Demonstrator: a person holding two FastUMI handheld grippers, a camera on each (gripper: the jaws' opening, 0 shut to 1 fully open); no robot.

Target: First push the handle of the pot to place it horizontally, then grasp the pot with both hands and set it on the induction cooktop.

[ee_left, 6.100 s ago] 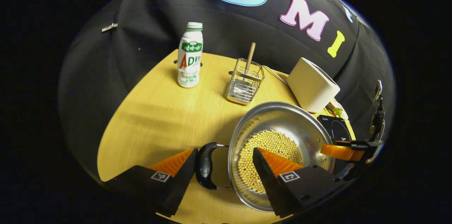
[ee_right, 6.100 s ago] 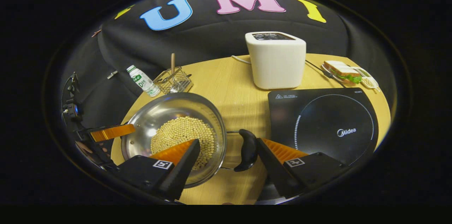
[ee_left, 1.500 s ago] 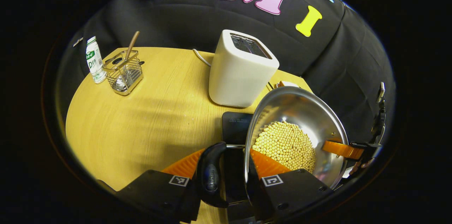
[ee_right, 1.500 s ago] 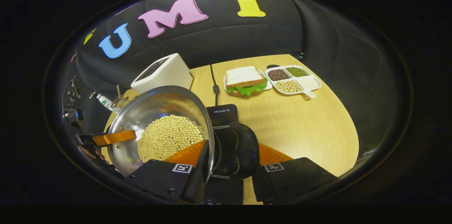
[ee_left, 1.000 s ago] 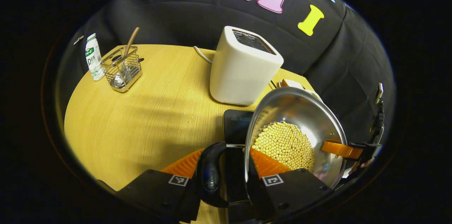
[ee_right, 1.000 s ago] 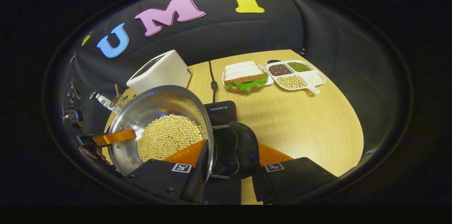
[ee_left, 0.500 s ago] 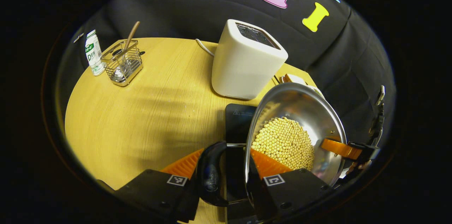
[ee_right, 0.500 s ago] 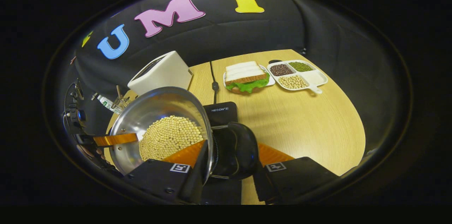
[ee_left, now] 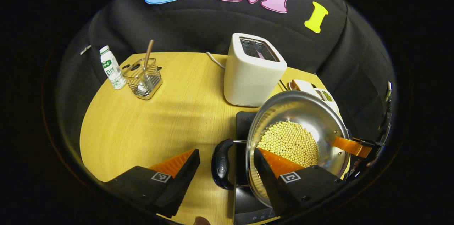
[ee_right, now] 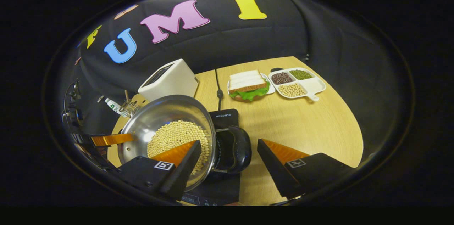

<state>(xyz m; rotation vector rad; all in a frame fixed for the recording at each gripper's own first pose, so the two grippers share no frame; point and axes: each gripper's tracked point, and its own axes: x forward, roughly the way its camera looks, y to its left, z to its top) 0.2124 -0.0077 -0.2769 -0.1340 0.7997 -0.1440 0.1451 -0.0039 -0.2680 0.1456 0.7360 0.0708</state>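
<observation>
- Pot (ee_left: 301, 122) of yellow beans (ee_left: 289, 143) is sitting on the induction cooktop (ee_right: 223, 117), toward its left part as the right gripper view is showing it; its two black handles (ee_left: 221, 163) are lying level.
- My left hand-held gripper (ee_left: 227, 168) is standing released, one finger outside the handle, the other over the rim; my right hand-held gripper (ee_right: 228, 159) is likewise spread, touching nothing that I can make out.
- Risk, as I am judging it: in pulling away, a finger may be catching a handle or the rim, dragging the pot off centre or spilling beans.
- The left gripper view is giving the toaster (ee_left: 253, 71), bottle (ee_left: 111, 67) and wire caddy (ee_left: 143, 78); the right gripper view is adding the sandwich (ee_right: 248, 85) and divided tray (ee_right: 315, 85) on the desk (ee_right: 312, 129).
</observation>
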